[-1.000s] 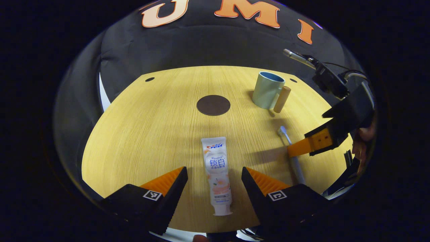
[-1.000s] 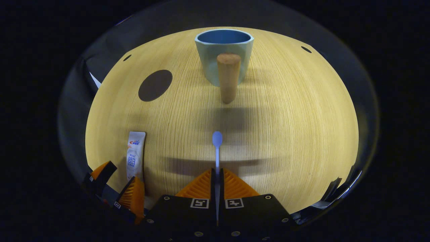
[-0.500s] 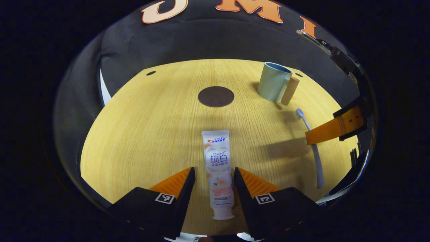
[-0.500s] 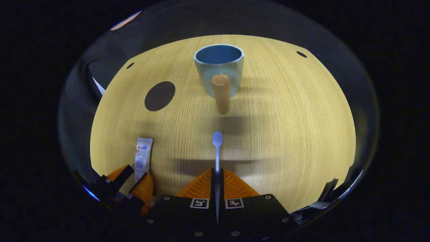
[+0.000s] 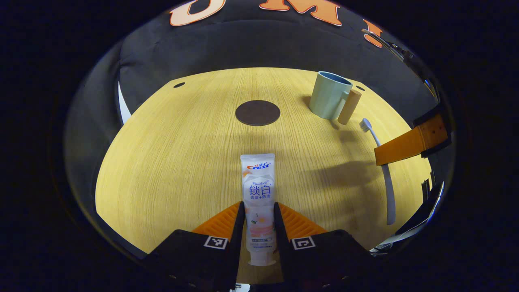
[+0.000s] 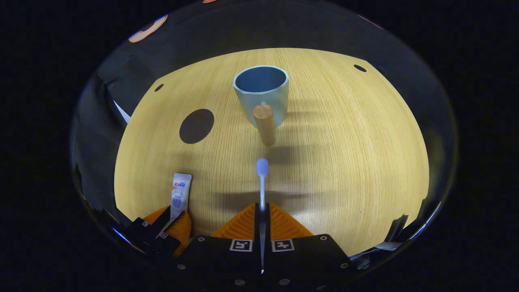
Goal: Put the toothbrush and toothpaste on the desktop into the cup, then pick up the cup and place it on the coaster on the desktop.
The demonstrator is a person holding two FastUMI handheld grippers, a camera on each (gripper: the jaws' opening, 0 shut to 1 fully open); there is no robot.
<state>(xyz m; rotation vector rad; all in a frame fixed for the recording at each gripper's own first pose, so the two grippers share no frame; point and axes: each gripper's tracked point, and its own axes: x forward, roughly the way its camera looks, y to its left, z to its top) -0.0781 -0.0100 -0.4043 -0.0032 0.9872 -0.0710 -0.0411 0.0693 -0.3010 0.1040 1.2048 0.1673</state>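
Note:
My left gripper (image 5: 259,213) is shut on the lower half of the white toothpaste tube (image 5: 257,182), whose flat end points away from me. The same tube (image 6: 179,194) shows at the lower left of the right gripper view, held by that gripper (image 6: 168,227). My right gripper (image 6: 262,209) is shut on the handle of the pale blue toothbrush (image 6: 262,178), raised above the table with its head toward the cup (image 6: 262,95). The light blue cup (image 5: 329,99) stands upright with its wooden handle (image 6: 264,123) facing me. The dark round coaster (image 5: 258,112) lies left of the cup.
The wooden tabletop (image 5: 174,154) has small dark holes (image 5: 179,85) near its far corners. In the left gripper view the right gripper (image 5: 409,144) holds the toothbrush (image 5: 383,170) at the right edge, a little short of the cup.
My left gripper's fingers have shut onto the toothpaste tube. My right gripper has risen with the toothbrush, so the cup and table look farther off.

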